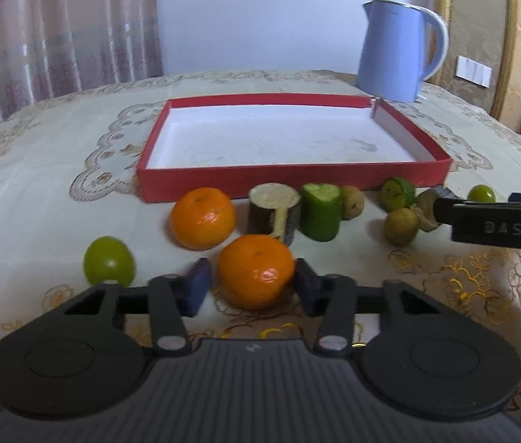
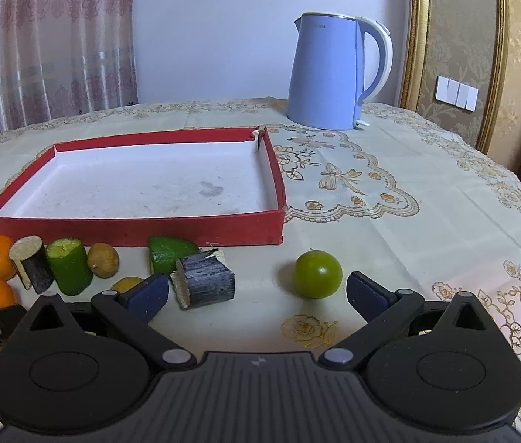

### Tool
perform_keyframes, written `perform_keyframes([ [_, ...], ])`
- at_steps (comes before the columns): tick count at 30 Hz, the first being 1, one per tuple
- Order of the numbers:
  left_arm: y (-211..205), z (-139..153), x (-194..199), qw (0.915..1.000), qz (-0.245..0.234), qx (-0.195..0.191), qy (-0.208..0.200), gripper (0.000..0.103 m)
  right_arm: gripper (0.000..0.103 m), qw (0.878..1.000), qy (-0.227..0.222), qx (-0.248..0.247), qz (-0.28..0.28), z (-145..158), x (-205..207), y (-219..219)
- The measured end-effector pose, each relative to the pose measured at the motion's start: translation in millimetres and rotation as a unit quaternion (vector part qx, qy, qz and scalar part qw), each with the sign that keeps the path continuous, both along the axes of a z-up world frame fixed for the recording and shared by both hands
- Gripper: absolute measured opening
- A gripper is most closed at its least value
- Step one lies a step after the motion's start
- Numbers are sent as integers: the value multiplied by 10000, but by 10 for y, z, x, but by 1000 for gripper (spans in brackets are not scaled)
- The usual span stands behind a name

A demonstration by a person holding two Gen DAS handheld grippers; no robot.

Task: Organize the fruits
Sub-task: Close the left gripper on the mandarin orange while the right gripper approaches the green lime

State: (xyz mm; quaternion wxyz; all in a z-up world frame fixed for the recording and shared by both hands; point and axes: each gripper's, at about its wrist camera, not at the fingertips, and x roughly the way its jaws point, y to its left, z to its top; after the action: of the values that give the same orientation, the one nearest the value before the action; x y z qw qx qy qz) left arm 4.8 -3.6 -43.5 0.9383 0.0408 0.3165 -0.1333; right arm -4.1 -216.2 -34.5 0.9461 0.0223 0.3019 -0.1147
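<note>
My left tongs (image 1: pixel 251 286) have the near round orange mandarin (image 1: pixel 256 271) between their blue pads at lower centre of the left view. The right pad touches its skin; a sliver of gap shows on the left, so no firm grip yet. Best to squeeze gently at its widest part, then lift it over the red wall of the shallow red cardboard tray (image 1: pixel 293 181). My right tongs (image 2: pixel 256 295) gape wide over the desk (image 2: pixel 390 243), holding nothing. Count: two mandarins, two round green fruits, two small brown ones, two green chunks, two dark-barked chunks.
</note>
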Motion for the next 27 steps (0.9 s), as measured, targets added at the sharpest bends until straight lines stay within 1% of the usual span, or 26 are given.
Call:
perform_keyframes([
  [4,-49,-13,-1,9999,-1,127,-100,40,103,10000,1,-5,-7,2,1,-15],
  [7,-39,-9,6,9999,5,104,-84,40,103,10000,-23,7,-21,8,-3,-37],
  [12,-27,9,-9,9999,54,58,-103,40,103,10000,67,22,-21,-32,7,-69],
  [16,-9,58,-45,9998,70,26,-168,40,103,9997,87,212,-2,-46,-7,-156],
  [19,13,92,-76,9998,60,5,-200,40,103,9994,23,349,83,-57,-67,-284],
  [27,35,100,-72,9999,54,-58,-128,40,103,9991,-57,371,-212,-101,-237,-753],
])
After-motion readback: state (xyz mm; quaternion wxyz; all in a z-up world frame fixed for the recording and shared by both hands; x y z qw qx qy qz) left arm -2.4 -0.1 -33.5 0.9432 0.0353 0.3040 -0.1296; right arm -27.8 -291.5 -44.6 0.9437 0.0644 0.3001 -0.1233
